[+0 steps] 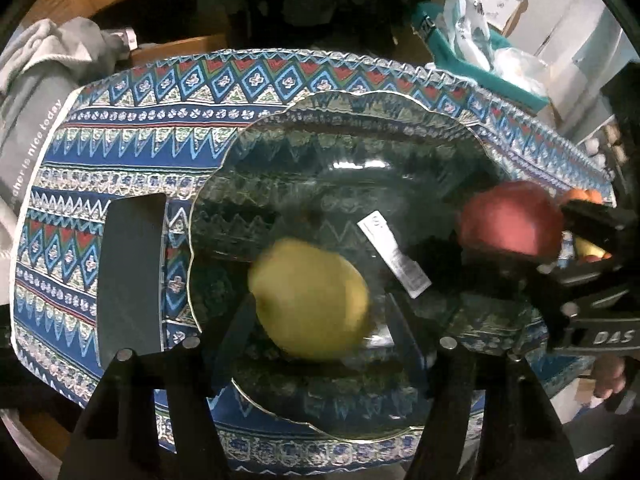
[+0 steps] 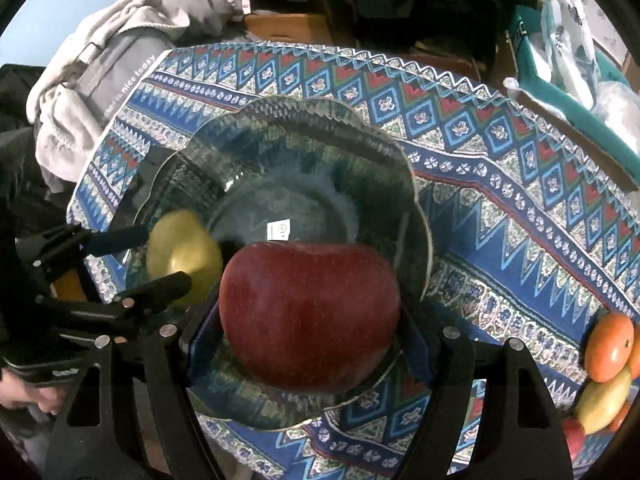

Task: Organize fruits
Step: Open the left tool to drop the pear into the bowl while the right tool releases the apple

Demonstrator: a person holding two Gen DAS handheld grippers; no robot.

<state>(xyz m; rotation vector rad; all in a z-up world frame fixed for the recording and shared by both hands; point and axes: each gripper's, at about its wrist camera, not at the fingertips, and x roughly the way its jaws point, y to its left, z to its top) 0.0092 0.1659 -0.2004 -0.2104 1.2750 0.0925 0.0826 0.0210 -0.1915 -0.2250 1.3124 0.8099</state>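
A clear glass bowl (image 1: 340,128) (image 2: 416,208) stands on a patterned blue tablecloth. A yellow-green fruit (image 1: 310,300) (image 2: 182,254) is in the bowl between the fingers of my left gripper (image 1: 320,320) (image 2: 160,256); the fingers stand apart beside it and the fruit is blurred. My right gripper (image 2: 310,320) is shut on a red apple (image 2: 310,316) (image 1: 512,218) and holds it over the bowl's near rim. The right gripper also shows in the left wrist view (image 1: 520,240) at the right.
A pile of orange, yellow and red fruits (image 2: 608,372) (image 1: 584,196) lies on the tablecloth (image 2: 520,184) at the right. Grey clothing (image 2: 100,80) (image 1: 36,80) lies past the table's left edge. A teal bin (image 1: 480,56) with plastic bags stands at the back right.
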